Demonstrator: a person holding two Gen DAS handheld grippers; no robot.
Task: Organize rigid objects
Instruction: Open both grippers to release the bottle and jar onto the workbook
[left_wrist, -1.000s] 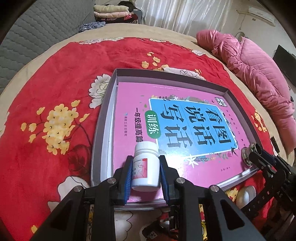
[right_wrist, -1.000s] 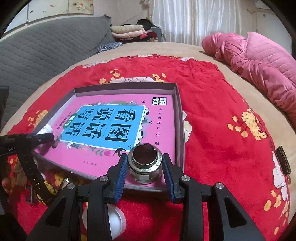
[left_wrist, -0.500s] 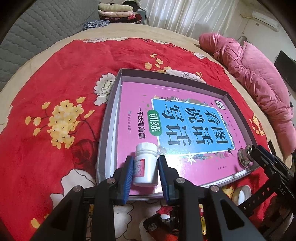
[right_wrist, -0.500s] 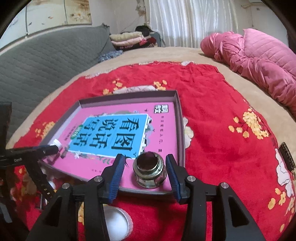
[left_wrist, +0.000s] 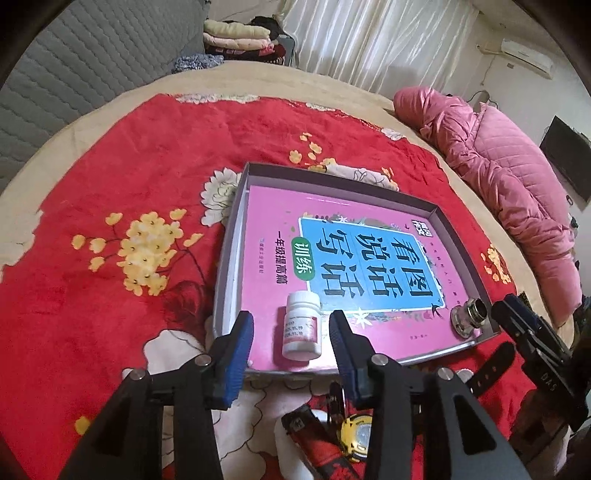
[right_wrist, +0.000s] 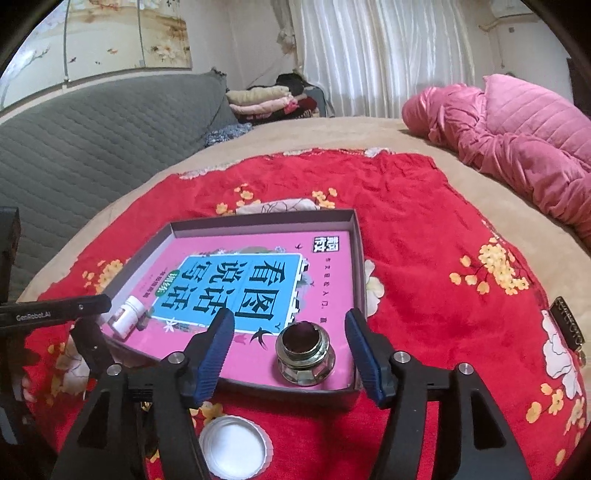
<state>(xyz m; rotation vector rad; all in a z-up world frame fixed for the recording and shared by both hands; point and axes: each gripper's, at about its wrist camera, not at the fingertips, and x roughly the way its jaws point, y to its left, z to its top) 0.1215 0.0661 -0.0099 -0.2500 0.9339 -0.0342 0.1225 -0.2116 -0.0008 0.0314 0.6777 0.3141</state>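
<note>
White plastic, the pill bottle (left_wrist: 301, 325) lies on its side on the pink workbook (left_wrist: 354, 266) at the near-left corner of the grey box lid (left_wrist: 225, 273). The left gripper (left_wrist: 291, 334) straddles it with jaws spread wide, touching nothing. At the near-right corner the metal nut (right_wrist: 305, 353) stands upright on the workbook, between the wide-open, empty jaws of the right gripper (right_wrist: 290, 349).

Both items look placed, so the step in hand is probably the retreat. Draw each gripper straight back along its fingers, keeping the pads clear, since the bottle would roll at a nudge. Next candidates wait outside the lid on the red floral blanket (right_wrist: 424, 229): a white cap (right_wrist: 233, 448) and a yellow-faced watch (left_wrist: 357, 435).
</note>
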